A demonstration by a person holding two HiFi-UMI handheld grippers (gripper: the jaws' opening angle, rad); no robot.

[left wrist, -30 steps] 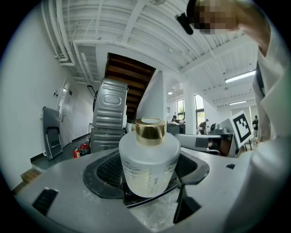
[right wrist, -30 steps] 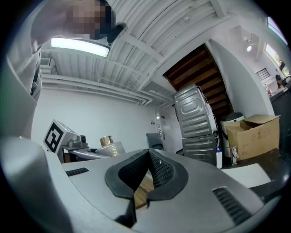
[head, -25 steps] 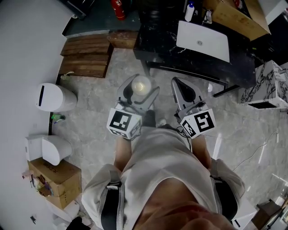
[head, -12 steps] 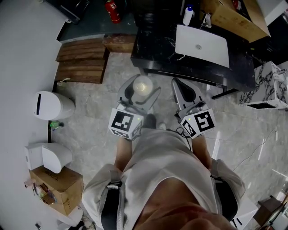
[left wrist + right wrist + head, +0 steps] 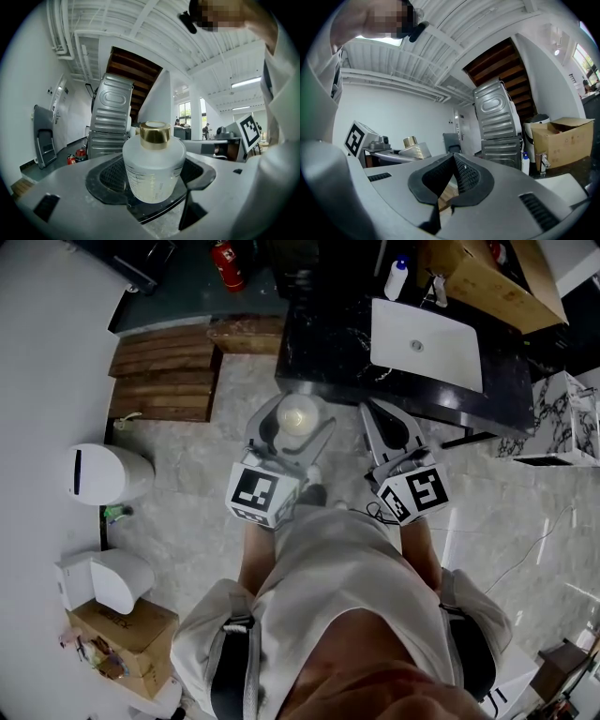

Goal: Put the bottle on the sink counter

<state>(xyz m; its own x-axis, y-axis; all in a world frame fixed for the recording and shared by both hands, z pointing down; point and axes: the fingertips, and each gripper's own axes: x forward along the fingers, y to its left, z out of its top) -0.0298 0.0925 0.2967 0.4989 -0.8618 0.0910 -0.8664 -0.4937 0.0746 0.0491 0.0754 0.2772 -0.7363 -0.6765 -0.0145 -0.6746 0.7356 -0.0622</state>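
**A:** What do we have round us, starting at the left?

**B:** On the floor there is one white bin (image 5: pixel 103 472) at the bottle's 9 o'clock. One white plastic unit (image 5: pixel 98 579) and one cardboard box (image 5: pixel 117 643) sit at its 8. The wooden planks (image 5: pixel 164 371) lie at 10 and one red fire extinguisher (image 5: pixel 222 261) at 11.

**A:** And the thing we carry?

**B:** It is one frosted bottle (image 5: pixel 298 414), and our left claw (image 5: pixel 292 432) pinches it by the body. We hold it over the floor, just short of the near edge of the bench (image 5: pixel 328 343), which lies at its 12 o'clock.

**A:** Which way does it point?

**B:** It is upright, with its long axis vertical and its gold cap on top, so from the head view we look down onto the cap. In the left gripper view the cap sits at 12 o'clock.

**A:** What lies between it and the basin?

**B:** We see dark, marbled bench top there. The one white sink (image 5: pixel 450 338) is at the bottle's 2 o'clock. A small blue-capped bottle (image 5: pixel 397 277) stands at the sink's 11 o'clock and a second cardboard box (image 5: pixel 487 277) at its 1.

**A:** And our other claw?

**B:** The right claw (image 5: pixel 453 158) hangs at the bottle's 3 o'clock with its pads pressed together on nothing. One marble block (image 5: pixel 572 418) is further out at 3. We count two claws, two bottles and two boxes.
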